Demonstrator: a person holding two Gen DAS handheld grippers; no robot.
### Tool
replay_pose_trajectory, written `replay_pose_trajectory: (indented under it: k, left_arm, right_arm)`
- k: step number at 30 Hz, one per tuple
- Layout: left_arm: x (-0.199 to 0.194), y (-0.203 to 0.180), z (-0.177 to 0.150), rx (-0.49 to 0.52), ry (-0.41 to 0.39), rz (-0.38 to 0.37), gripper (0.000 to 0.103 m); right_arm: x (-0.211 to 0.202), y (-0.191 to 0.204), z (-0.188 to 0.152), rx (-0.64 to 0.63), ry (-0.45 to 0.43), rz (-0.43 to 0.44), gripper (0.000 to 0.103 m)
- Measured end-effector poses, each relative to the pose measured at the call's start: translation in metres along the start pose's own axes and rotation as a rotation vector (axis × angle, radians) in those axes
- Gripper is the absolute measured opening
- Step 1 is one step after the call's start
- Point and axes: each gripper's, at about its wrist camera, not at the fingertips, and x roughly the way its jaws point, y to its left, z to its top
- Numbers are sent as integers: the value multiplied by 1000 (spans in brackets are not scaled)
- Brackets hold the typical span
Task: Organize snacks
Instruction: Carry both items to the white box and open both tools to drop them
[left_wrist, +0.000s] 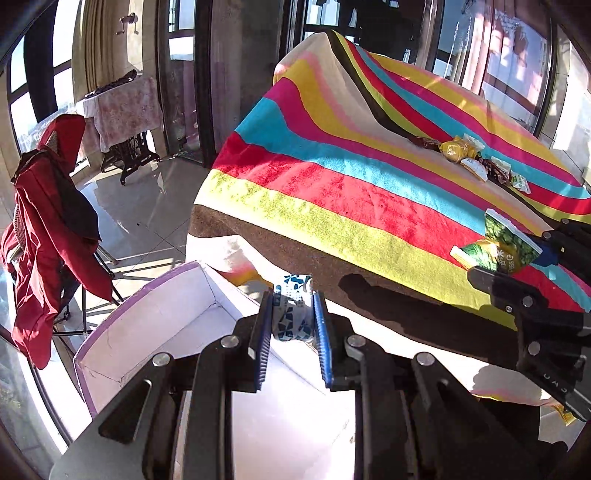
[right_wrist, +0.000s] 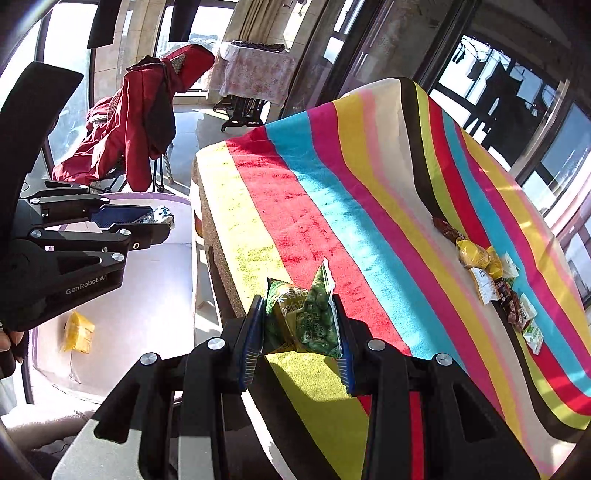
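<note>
Broadly, a large desk covered by a striped towel (right_wrist: 332, 206) in red, blue, pink, yellow and brown fills most of both views. Just beside its near edge, lower down, sits an open white cardboard box with a lilac rim (left_wrist: 147, 325); a yellow snack packet (right_wrist: 77, 332) already lies on its floor.

Far across the towel, a loose row of remaining snacks (right_wrist: 487, 280) rests well apart from the box: brown, yellow, white and green-and-white wrappers touching one another.

The left hand-held gripper (left_wrist: 293, 317) is above the box opening, its blue-padded jaws clamped on a small blue-and-white patterned packet (left_wrist: 291, 310). The right hand-held gripper (right_wrist: 301, 325) hovers over the towel's near edge, jaws pinching a green pea snack bag (right_wrist: 306, 317) upright between the pads; it has not reached the box.

The step in hand looks like carrying two picked snacks to the box. Next, the left jaws would need to part so the patterned packet drops inside, probably clear of the yellow one. The right bag needs moving sideways over the rim before release, while keeping the two tools from bumping. After that, the far row is still to be collected.
</note>
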Motion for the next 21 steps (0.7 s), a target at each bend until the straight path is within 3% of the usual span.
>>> replay_pose_trajectory:
  k: [8,18,21]
  left_arm:
    - [1,44,-34,-95,56,62,22]
    - [13,72,-63,-154,128,122,22]
    - [16,77,-66,-169,153,165,24]
  right_arm:
    - [7,51,5,-101,17,76,35]
    - [19,90,5,-177,35,188,35]
    - [20,97,4,-176,30,262,47]
